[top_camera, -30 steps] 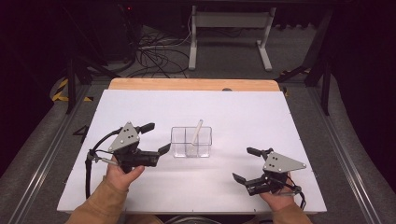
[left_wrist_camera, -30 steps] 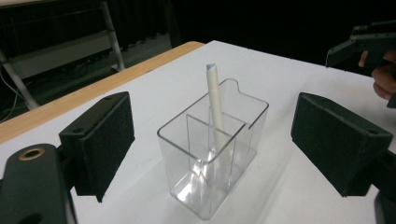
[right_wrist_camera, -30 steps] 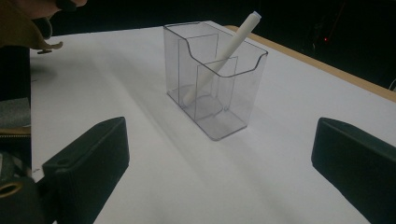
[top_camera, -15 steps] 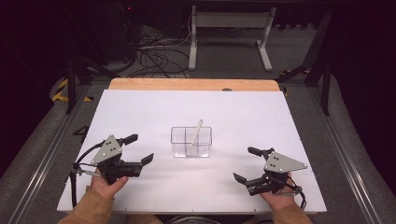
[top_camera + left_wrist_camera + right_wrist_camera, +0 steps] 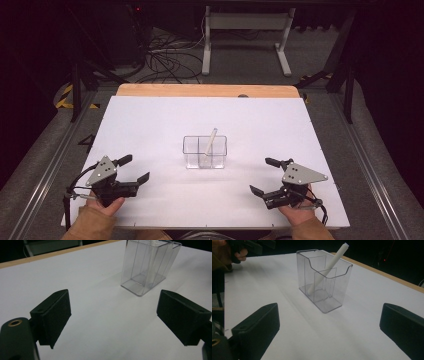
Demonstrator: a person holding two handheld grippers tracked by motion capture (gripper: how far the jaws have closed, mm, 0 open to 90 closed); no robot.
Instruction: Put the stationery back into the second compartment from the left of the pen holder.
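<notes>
While the white marker pen (image 5: 327, 268) leans in the clear plastic compartment holder (image 5: 205, 151) mid-table, both our left gripper (image 5: 131, 169) and right gripper (image 5: 264, 175) sit wide open and empty; we should keep them low and well apart from it.

A clear box (image 5: 205, 152) stands in the middle of the white table (image 5: 150, 120). A white stick (image 5: 211, 140) leans inside the box, with its top poking out. Your left gripper (image 5: 134, 168) is well to the left of the box, a bit nearer to you, with its jaws wide apart and nothing between them. Your right gripper (image 5: 261, 176) is well to the right of the box, also wide apart and holding nothing.
</notes>
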